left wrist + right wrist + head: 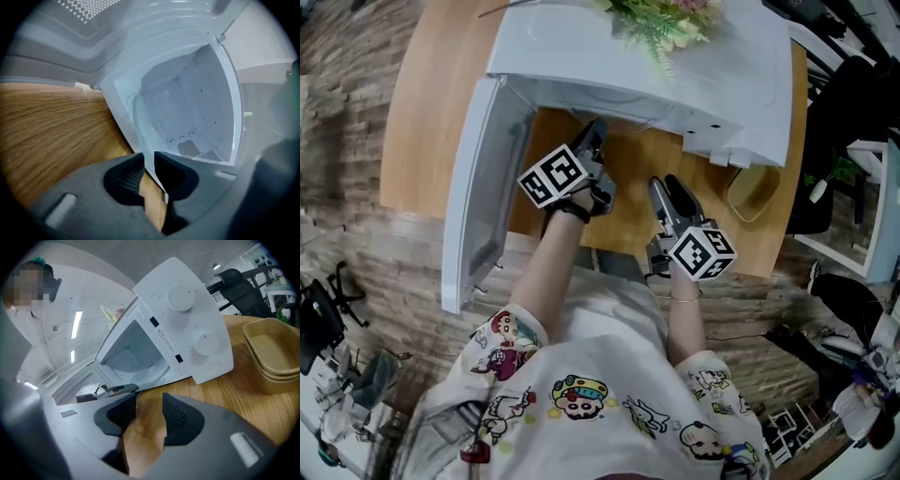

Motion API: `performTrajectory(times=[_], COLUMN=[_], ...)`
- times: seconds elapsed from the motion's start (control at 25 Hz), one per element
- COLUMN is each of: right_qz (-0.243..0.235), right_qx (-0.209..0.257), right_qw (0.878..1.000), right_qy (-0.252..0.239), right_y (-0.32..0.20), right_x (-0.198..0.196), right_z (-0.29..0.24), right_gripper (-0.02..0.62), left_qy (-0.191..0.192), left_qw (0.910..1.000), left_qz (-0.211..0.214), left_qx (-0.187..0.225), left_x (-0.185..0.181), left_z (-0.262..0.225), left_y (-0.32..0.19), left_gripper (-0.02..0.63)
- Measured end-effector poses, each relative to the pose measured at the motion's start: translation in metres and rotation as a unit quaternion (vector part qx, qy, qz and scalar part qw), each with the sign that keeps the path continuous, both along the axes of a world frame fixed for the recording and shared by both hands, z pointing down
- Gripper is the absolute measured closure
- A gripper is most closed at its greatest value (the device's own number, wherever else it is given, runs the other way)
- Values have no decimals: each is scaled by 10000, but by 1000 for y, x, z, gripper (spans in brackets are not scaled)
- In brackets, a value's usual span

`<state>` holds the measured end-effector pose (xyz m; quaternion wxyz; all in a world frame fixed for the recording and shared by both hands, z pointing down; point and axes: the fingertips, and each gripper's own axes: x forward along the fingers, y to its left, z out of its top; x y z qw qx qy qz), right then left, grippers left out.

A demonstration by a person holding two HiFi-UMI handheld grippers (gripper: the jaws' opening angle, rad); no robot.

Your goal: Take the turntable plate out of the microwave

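Observation:
The white microwave (pixel 675 84) stands on the wooden table (pixel 431 112) with its door (pixel 478 187) swung open to the left. My left gripper (pixel 592 131) reaches into the opening. In the left gripper view its jaws (pixel 149 161) are pinched on a thin pale edge by the cavity floor, which looks like the rim of the glass turntable plate (pixel 136 122). My right gripper (pixel 670 187) hovers over the table in front of the microwave, apart from it. Its jaws (pixel 150 404) stand open with only bare wood between them.
Stacked tan trays (pixel 274 352) sit on the table right of the microwave's knob panel (pixel 194 319). A green plant (pixel 661 23) rests on top of the microwave. A black office chair (pixel 243 287) stands beyond the table.

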<state>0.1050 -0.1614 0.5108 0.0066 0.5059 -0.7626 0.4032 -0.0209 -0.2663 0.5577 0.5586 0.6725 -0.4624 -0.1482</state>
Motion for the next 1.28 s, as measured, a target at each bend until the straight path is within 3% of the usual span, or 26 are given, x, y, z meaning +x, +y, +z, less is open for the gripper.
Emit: performTrajectory(times=[0.84,1.28], right_qz=[-247,-63], right_qx=[-122,-447], right_qw=[9992,9936], right_qy=[-275,-1033], right_y=[-8,-36], right_x=[-15,-24], right_z=[10,31], right_gripper=[422,422], left_qy=[264,442], left_qw=[9986,9983], left_qz=[-219,-213], left_qx=[-402,-320], left_x=[-5,-7], left_z=[1,-2], left_y=[59,61], left_gripper=[552,533])
